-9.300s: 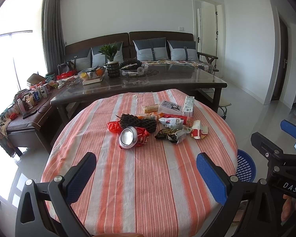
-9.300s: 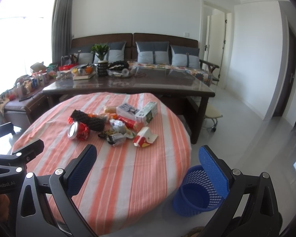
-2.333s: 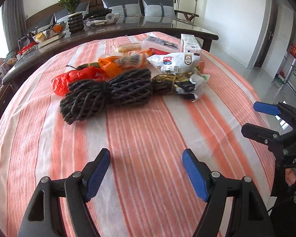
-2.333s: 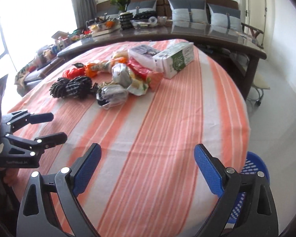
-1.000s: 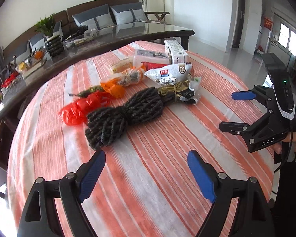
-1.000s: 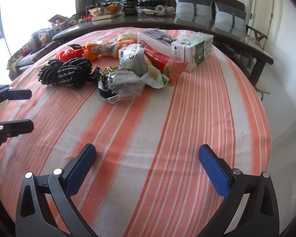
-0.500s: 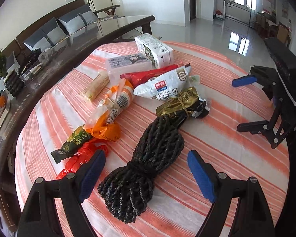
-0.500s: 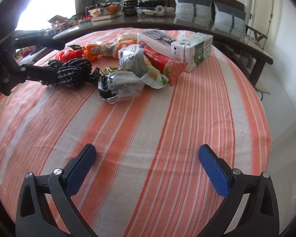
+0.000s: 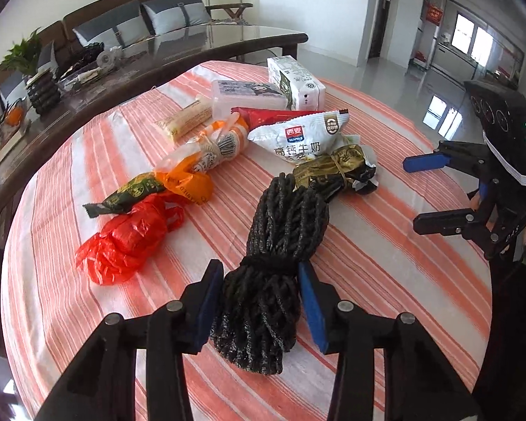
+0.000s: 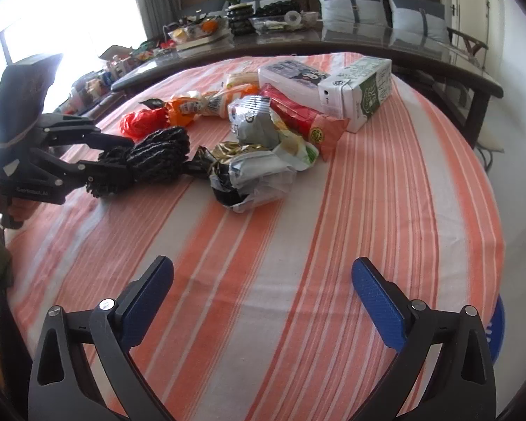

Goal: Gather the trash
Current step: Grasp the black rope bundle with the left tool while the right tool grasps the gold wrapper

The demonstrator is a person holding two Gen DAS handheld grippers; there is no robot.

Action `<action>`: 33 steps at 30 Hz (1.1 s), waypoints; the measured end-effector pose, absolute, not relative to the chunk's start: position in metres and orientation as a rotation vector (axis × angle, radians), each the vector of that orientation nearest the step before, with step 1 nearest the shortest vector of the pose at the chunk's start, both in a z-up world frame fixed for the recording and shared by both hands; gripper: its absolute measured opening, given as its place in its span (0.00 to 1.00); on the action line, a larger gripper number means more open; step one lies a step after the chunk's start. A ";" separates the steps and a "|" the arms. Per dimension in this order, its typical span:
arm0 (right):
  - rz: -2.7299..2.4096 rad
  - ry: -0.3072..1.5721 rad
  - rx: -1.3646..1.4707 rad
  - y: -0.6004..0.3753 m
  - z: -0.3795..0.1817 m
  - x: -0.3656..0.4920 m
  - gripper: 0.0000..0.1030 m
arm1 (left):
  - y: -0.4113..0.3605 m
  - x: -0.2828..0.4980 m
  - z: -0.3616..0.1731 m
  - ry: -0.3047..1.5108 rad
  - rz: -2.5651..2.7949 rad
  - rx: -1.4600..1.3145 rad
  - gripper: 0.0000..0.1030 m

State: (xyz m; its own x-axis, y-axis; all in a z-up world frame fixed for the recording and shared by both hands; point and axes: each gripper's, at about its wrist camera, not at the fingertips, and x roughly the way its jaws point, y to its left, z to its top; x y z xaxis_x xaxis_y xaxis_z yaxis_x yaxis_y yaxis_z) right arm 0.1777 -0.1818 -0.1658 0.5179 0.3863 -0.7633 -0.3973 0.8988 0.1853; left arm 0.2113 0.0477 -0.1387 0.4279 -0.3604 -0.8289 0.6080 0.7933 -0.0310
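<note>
You are pinching the black net bundle (image 9: pixel 273 273) narrowly in the left gripper (image 9: pixel 259 301), right gripper (image 10: pixel 263 298) idling wide; its far end risks dragging the gold wrapper (image 9: pixel 336 172).

Bright daylight – window (image 10: pixel 52 10) glare, fisheye-warped dark corners.

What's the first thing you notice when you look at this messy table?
The big black netted bundle stands out first, lying on the striped tablecloth with the left claw closed around its near end. Just left of it sits a bright red plastic bag, and behind them a heap of snack wrappers ends at a milk carton at the far edge. The right claw hangs open over bare cloth.
</note>
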 end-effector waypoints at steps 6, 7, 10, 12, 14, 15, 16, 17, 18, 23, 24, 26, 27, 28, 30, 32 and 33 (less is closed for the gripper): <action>0.482 0.923 0.068 -0.178 -0.163 0.224 0.92 | 0.066 0.176 -0.131 1.000 -0.354 0.066 0.43; 0.496 0.929 0.084 -0.176 -0.165 0.231 0.87 | 0.069 0.170 -0.131 0.997 -0.327 0.032 0.43; 0.589 0.939 0.099 -0.164 -0.167 0.234 0.63 | 0.082 0.157 -0.132 0.990 -0.245 -0.032 0.45; 0.687 0.967 0.091 -0.154 -0.163 0.222 0.52 | 0.087 0.152 -0.132 0.987 -0.230 -0.049 0.46; 0.807 1.017 0.104 -0.148 -0.159 0.204 0.50 | 0.089 0.146 -0.132 0.987 -0.253 -0.045 0.54; 0.860 1.041 0.098 -0.145 -0.158 0.193 0.50 | 0.088 0.145 -0.131 0.983 -0.272 -0.036 0.63; 0.888 1.055 0.080 -0.142 -0.155 0.185 0.50 | 0.089 0.145 -0.130 0.973 -0.286 -0.025 0.68; 0.888 1.055 0.048 -0.140 -0.151 0.178 0.53 | 0.089 0.144 -0.129 0.961 -0.301 -0.013 0.69; 0.863 1.044 0.016 -0.139 -0.147 0.175 0.55 | 0.088 0.144 -0.129 0.954 -0.316 -0.005 0.69; 0.675 1.003 -0.060 -0.138 -0.136 0.200 0.68 | 0.073 0.153 -0.132 0.968 -0.439 0.065 0.69; 0.663 1.009 -0.049 -0.135 -0.136 0.209 0.68 | 0.068 0.153 -0.133 0.970 -0.455 0.099 0.69; 0.656 1.036 -0.064 -0.124 -0.139 0.226 0.68 | 0.061 0.153 -0.139 0.983 -0.471 0.160 0.69; 0.651 1.043 -0.091 -0.116 -0.141 0.232 0.68 | 0.059 0.153 -0.141 0.986 -0.462 0.183 0.69; 0.642 1.046 -0.117 -0.108 -0.144 0.236 0.68 | 0.058 0.153 -0.143 0.988 -0.453 0.198 0.69; 0.623 1.050 -0.164 -0.097 -0.150 0.244 0.68 | 0.058 0.152 -0.145 0.985 -0.431 0.206 0.68; 0.611 1.058 -0.202 -0.093 -0.158 0.248 0.57 | 0.059 0.152 -0.144 0.979 -0.409 0.190 0.59; 0.611 1.063 -0.201 -0.093 -0.160 0.248 0.46 | 0.060 0.151 -0.144 0.978 -0.400 0.181 0.40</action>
